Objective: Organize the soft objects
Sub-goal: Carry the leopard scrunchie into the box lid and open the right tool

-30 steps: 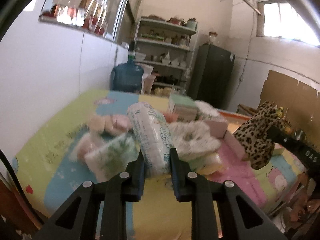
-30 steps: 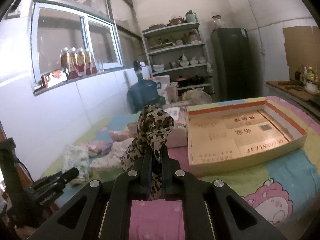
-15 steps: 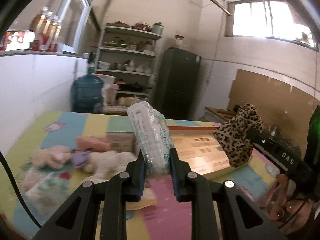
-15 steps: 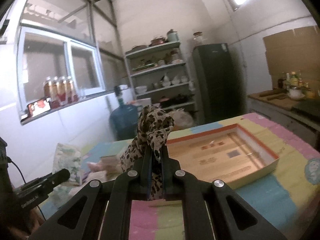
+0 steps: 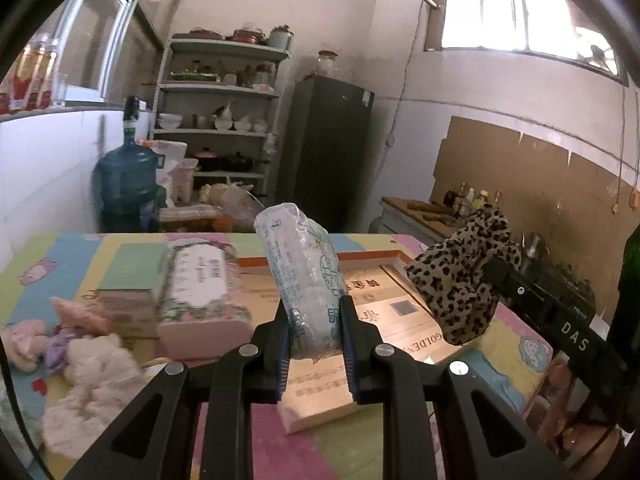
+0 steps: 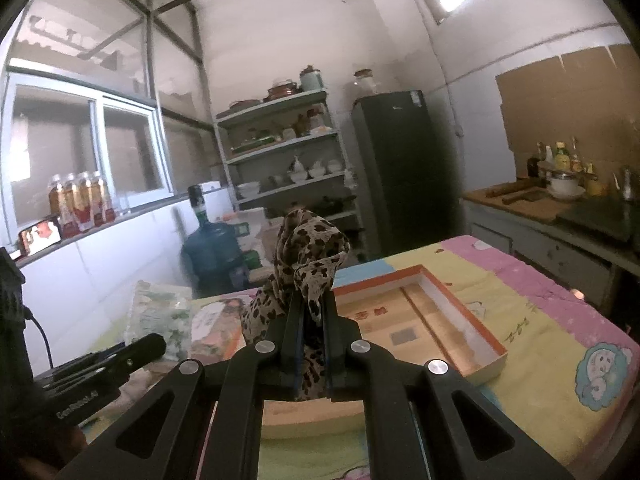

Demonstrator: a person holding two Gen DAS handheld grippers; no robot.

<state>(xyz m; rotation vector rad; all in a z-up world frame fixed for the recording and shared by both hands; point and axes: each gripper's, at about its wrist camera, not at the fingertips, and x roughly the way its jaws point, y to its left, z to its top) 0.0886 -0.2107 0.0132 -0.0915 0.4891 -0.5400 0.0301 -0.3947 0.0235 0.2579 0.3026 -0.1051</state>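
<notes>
My left gripper [image 5: 314, 320] is shut on a clear plastic tissue pack [image 5: 302, 268] and holds it upright above the near edge of a shallow cardboard box [image 5: 400, 336]. My right gripper [image 6: 311, 308] is shut on a leopard-print cloth [image 6: 308, 248], held in the air over the same box [image 6: 460, 320]. The cloth also shows in the left wrist view [image 5: 464, 280], hanging over the box's right side. The left gripper with its pack shows in the right wrist view [image 6: 160, 316].
A boxed tissue pack [image 5: 200, 296], a fluffy white toy [image 5: 92, 384] and pink soft items [image 5: 76, 312] lie on the left of the colourful table cover [image 5: 516, 360]. A blue water jug [image 5: 126, 184], shelves and a dark fridge stand behind. A counter runs along the right.
Both grippers have risen and swung right, from the soft-item pile toward the cardboard box. Each has kept its hold: tissue pack left, leopard cloth right.
</notes>
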